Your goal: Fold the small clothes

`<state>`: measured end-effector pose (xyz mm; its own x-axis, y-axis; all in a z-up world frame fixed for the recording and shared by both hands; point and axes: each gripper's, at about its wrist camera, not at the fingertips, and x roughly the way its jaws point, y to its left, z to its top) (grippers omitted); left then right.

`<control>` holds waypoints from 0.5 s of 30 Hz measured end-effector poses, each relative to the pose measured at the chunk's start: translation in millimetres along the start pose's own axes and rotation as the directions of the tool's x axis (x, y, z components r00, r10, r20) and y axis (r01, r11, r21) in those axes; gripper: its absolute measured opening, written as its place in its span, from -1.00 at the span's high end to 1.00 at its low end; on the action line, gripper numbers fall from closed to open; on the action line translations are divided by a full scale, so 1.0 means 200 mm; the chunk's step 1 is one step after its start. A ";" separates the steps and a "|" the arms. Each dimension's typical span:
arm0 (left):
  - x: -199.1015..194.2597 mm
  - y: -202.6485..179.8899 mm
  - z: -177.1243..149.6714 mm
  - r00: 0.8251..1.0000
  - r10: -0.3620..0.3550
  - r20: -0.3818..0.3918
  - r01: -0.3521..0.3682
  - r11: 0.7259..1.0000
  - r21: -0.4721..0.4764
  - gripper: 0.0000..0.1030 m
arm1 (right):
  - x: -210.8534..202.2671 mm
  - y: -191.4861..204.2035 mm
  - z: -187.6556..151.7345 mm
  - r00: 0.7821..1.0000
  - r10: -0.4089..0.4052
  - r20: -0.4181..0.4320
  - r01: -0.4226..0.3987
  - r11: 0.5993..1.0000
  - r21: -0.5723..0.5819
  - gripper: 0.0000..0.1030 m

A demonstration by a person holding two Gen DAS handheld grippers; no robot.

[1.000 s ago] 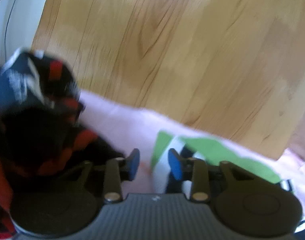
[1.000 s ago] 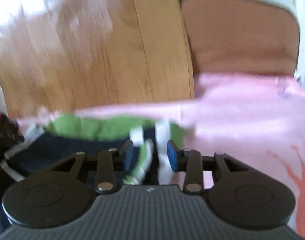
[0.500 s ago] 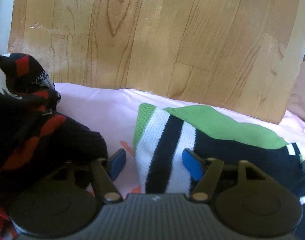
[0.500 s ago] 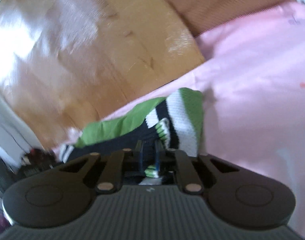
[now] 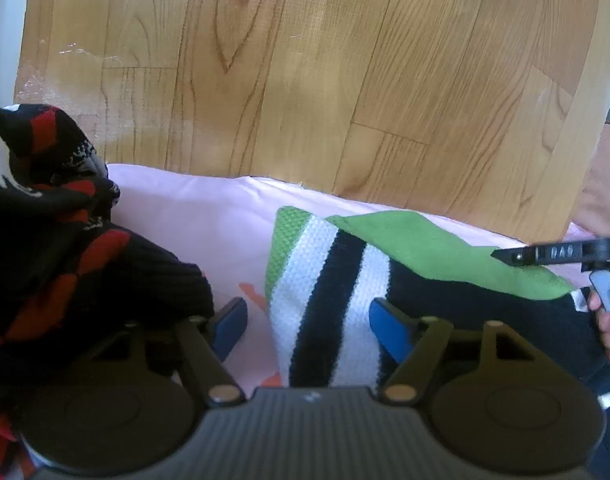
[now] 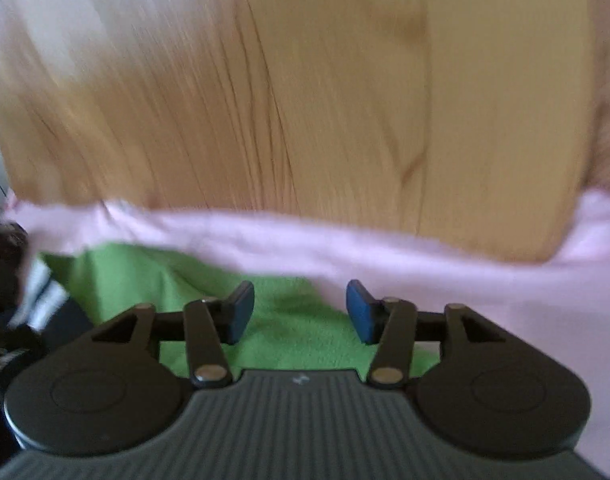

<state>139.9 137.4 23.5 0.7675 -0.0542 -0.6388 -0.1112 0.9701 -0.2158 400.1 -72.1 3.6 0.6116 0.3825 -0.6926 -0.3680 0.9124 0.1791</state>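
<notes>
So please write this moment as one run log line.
left gripper: jaws opening astride sock cuff | right gripper: jaws reopened, empty, over green toe

1. A cloth is spread over the near part of the floor, and the bare floor runs on behind it.
2. A striped garment lies on the cloth, right of centre in the left wrist view.
3. A dark knitted pile sits on the cloth to the left, apart from the striped garment.
4. The left tool stands over the garment's near left end.
5. The right tool is over the garment's right end.
</notes>
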 end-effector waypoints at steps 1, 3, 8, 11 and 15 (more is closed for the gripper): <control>0.00 0.00 0.00 1.000 0.001 0.000 -0.001 1.000 0.001 -0.38 | 0.00 0.04 -0.03 1.000 -0.003 0.025 0.004 0.999 -0.050 0.22; 0.01 -0.01 0.00 1.000 0.006 -0.001 -0.006 1.000 0.006 -0.39 | -0.03 0.10 -0.07 0.997 -0.012 0.078 0.022 0.991 -0.134 0.74; 0.01 -0.01 0.00 1.000 0.010 -0.002 -0.010 1.000 0.010 -0.41 | -0.11 0.08 -0.12 0.950 -0.131 0.285 0.165 0.981 -0.100 0.75; 0.01 -0.02 0.00 1.000 0.014 -0.006 -0.014 1.000 0.019 -0.42 | 0.00 0.14 -0.10 0.965 -0.180 0.190 0.210 0.967 -0.146 0.52; 0.01 -0.03 0.00 1.000 0.023 -0.006 -0.023 0.999 0.022 -0.46 | -0.02 0.21 -0.08 0.954 -0.219 0.206 0.255 0.953 -0.166 0.19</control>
<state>142.3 132.4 23.4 0.7609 -0.0332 -0.6481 -0.1149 0.9760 -0.1849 370.9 -37.5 4.0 0.8081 0.1945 -0.5560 -0.3109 0.9425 -0.1222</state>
